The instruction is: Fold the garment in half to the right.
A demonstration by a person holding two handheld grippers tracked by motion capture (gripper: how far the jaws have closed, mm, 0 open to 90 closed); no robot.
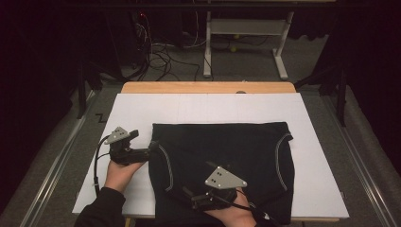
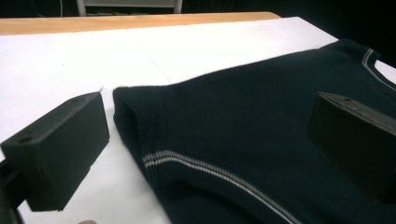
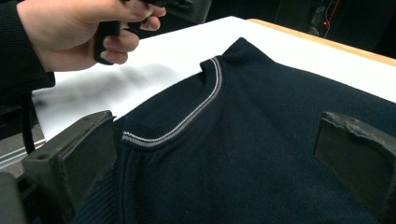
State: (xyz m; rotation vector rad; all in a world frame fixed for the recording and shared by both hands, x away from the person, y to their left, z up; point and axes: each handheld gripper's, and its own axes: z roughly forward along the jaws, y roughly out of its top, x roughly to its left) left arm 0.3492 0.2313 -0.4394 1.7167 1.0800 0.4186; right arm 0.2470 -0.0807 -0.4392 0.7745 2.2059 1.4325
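A dark knit garment (image 1: 227, 161) with thin grey stripes lies folded flat on the white sheet (image 1: 203, 109). My left gripper (image 1: 151, 147) is held at the garment's left edge, level with a striped fold. In the left gripper view the left gripper (image 2: 208, 144) is open, its jaws wide apart around the garment's (image 2: 261, 116) corner, nothing pinched. My right gripper (image 1: 188, 194) hovers over the garment's near left part. In the right gripper view the right gripper (image 3: 215, 163) is open above the garment's (image 3: 261, 121) striped edge, with the other hand (image 3: 70, 32) beyond.
The white sheet covers a wooden table (image 1: 208, 87), with bare sheet behind and on both sides of the garment. Metal rails (image 1: 52, 165) run along the table's sides. On the floor behind are a white desk frame (image 1: 246, 28) and loose cables (image 1: 161, 56).
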